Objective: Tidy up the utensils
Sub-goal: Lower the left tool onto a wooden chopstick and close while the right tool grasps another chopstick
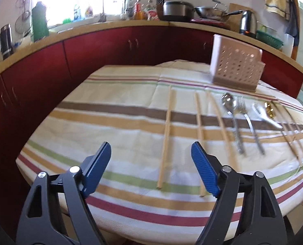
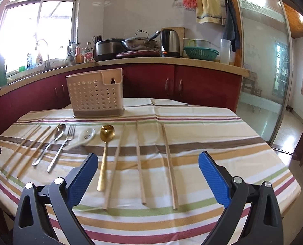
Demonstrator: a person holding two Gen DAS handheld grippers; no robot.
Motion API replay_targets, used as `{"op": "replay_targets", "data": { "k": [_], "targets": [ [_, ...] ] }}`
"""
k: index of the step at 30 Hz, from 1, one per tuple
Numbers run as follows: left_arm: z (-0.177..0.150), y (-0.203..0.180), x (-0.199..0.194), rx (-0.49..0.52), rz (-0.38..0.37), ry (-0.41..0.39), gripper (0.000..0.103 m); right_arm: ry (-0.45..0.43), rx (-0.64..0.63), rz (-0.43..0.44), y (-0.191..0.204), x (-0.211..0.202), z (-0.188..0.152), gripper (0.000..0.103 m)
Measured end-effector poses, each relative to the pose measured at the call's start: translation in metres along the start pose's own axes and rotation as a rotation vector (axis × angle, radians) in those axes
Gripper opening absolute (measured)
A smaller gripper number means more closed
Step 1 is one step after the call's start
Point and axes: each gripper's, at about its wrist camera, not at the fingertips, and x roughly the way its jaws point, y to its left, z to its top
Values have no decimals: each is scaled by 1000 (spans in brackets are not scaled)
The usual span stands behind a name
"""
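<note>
Utensils first: they lay in a row across the striped tablecloth [image 2: 192, 134], handles toward me. From my left I had three wooden chopsticks [image 2: 25, 149], a steel spoon [image 2: 49, 145], a fork [image 2: 62, 147], a white ceramic soup spoon [image 2: 84, 136], a gold spoon [image 2: 105, 153] and three more chopsticks [image 2: 140, 163]. None were in the pink perforated utensil holder [image 2: 95, 95], which stood upright at the far side of the surface, behind the steel spoon and fork.

My right gripper [image 2: 148, 180] hovered over the near edge, fingers [image 2: 212, 179] spread wide and gripping nothing, with the gold spoon's handle and the right-hand chopsticks lying between them. My left gripper [image 1: 151, 167] hung low over its own end, fingers [image 1: 98, 163] equally released and bare, straddling two chopsticks [image 1: 166, 136].

I judged nothing was sorted yet, so the step was a first pick. I reckoned the clean way was to drop onto one thin stick near its middle, pinch across its width, lift it level, then tip it upright over the holder.
</note>
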Motion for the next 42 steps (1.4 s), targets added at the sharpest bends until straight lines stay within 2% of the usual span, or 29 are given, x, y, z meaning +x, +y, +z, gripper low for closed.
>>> {"op": "replay_targets", "data": {
  "k": [1,2,3,5,9,10,15,18,19,23,25,32,34,35,39,42],
  "targets": [
    [-2,1,1,1,7,-1,78,-1,-1,-4,-1,1,-4,93],
    [-4,0,1,7,13,-4,78,1,-1,-7,-3,2,-7,86],
    [-5,0,2,14,17,-6,78,8,1,-7,-5,4,-10,72],
    [-9,-2,2,38,26,-16,78,29,6,-9,-9,9,-14,61],
    [-17,-4,3,75,23,-17,73,14,32,5,-18,9,-21,61],
    [-18,-4,4,77,20,-13,68,11,34,7,-20,9,-22,61],
    [-26,0,13,52,-17,13,53,15,50,9,-25,11,-27,61],
    [-32,-2,15,76,-22,20,52,17,64,11,-28,11,-28,61],
    [-33,-5,15,91,-20,18,47,20,70,14,-29,12,-29,61],
    [-34,-9,14,117,-41,-3,38,33,91,21,-32,13,-32,61],
    [-33,-9,15,114,-88,-2,25,35,93,25,-33,14,-33,61],
    [-36,-9,15,98,-109,-9,24,38,99,27,-35,12,-36,61],
    [-37,-7,14,87,-92,-10,31,38,100,29,-35,12,-37,61],
    [-37,-6,14,83,-92,-10,31,36,99,29,-36,12,-37,61],
    [-41,-6,10,92,-114,-10,21,37,103,28,-36,12,-38,61],
    [-40,-9,10,100,-140,-6,10,38,109,27,-37,12,-39,60]
  ]
}}
